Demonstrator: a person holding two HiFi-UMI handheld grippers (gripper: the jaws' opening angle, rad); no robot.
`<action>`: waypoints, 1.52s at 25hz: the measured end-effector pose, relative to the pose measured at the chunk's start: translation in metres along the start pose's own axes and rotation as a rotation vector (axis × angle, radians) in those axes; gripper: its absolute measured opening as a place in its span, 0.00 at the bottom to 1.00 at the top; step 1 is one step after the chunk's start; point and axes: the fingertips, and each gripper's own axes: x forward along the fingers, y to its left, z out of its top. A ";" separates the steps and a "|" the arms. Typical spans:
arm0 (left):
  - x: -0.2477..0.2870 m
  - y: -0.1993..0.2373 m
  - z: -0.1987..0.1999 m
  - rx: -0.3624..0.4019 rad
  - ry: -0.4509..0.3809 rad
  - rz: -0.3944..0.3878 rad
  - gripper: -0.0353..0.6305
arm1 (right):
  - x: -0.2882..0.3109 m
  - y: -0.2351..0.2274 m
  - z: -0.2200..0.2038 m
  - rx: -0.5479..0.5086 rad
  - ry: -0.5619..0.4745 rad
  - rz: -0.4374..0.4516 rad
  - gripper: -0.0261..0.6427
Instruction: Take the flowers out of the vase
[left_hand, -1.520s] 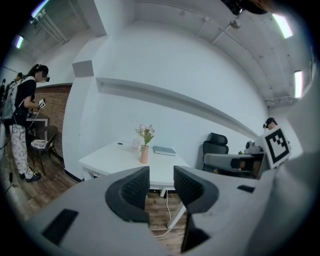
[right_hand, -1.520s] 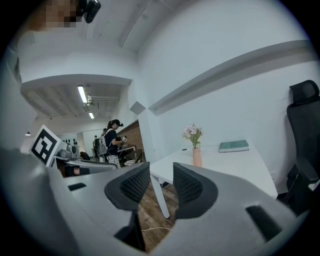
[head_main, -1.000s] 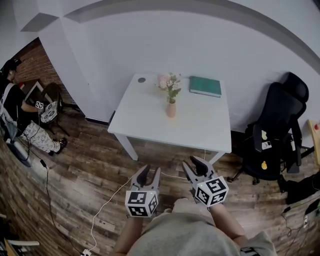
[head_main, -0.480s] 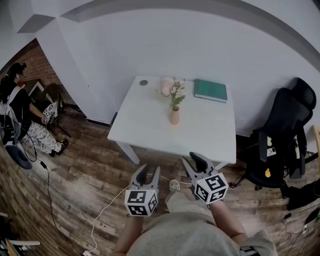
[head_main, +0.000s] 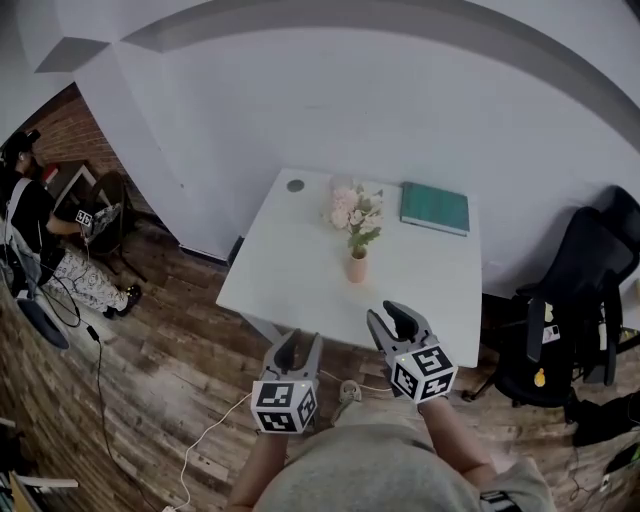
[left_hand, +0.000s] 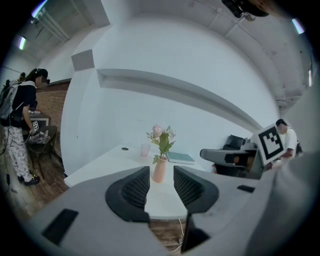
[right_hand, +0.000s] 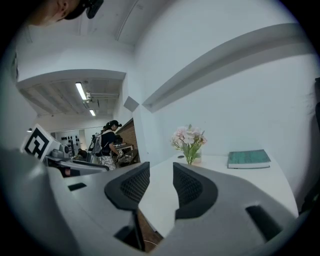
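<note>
L gripper (head_main: 297, 344) & R gripper (head_main: 390, 318) both agape, empty, near table (head_main: 290, 250) w/ flowers (head_main: 353, 208) in vase (head_main: 357, 268)

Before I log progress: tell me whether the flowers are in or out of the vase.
In. The flowers stand upright in the pink vase on the white table.

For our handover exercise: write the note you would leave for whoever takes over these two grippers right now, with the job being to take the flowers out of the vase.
Left gripper: open, empty, in front of the table.
Right gripper: open, empty, at the table's near edge.
Flowers stand in the pink vase, upright mid-table; green book behind it, to the right.
Done: nothing yet; flowers untouched.
Left: reach in, probably steady the vase with one gripper, grip the stems with the other, lift them out.
</note>
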 end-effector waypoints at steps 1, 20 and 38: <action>0.007 0.003 0.003 -0.001 0.000 0.004 0.26 | 0.007 -0.005 0.002 -0.001 0.002 0.002 0.26; 0.097 0.030 0.026 -0.009 0.010 0.051 0.26 | 0.105 -0.077 0.004 -0.023 0.071 0.036 0.26; 0.135 0.056 0.036 -0.009 0.000 0.115 0.26 | 0.171 -0.107 -0.013 -0.049 0.143 0.086 0.27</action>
